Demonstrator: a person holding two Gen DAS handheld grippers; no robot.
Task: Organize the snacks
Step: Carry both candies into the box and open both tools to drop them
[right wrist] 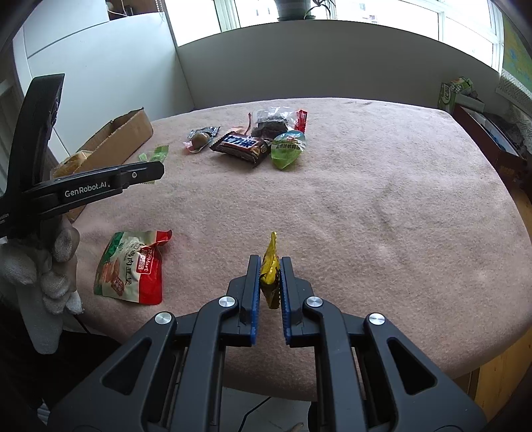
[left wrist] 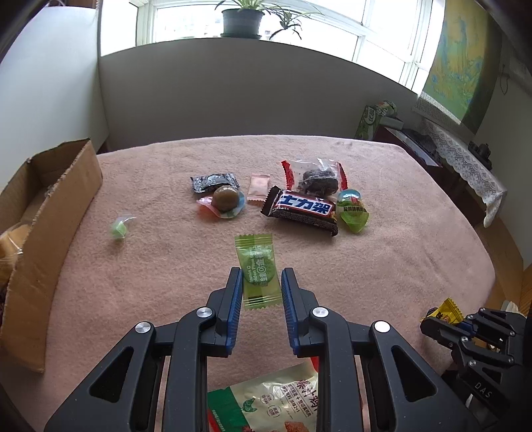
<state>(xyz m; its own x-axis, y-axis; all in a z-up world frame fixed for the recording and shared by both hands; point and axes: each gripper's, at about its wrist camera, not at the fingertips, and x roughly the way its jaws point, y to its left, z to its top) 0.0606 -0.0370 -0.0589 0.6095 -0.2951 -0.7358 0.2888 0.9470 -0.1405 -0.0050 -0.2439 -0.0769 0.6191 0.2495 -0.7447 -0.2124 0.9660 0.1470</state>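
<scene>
Currently your left tool (left wrist: 260, 282) pinches the green plum candy (left wrist: 257, 270), your right tool (right wrist: 270, 277) the yellow candy (right wrist: 270, 270); slick wrappers may slip.

Bright daylight from the blown-out white-framed window (left wrist: 266, 23) at the back, soft faint shadows on the pink fuzzy blanket-covered worktop (left wrist: 166, 266), strong fisheye bending and dark corner vignetting, small green wrapped candy (left wrist: 119, 229) blurred

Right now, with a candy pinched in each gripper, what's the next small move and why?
Probably carry the left gripper toward the cardboard box and release there. Its jaws are shut on the green plum candy, the open box sits to its left on the pink blanket, and some snacks already lie inside. The right gripper can hold its yellow candy meanwhile.
</scene>
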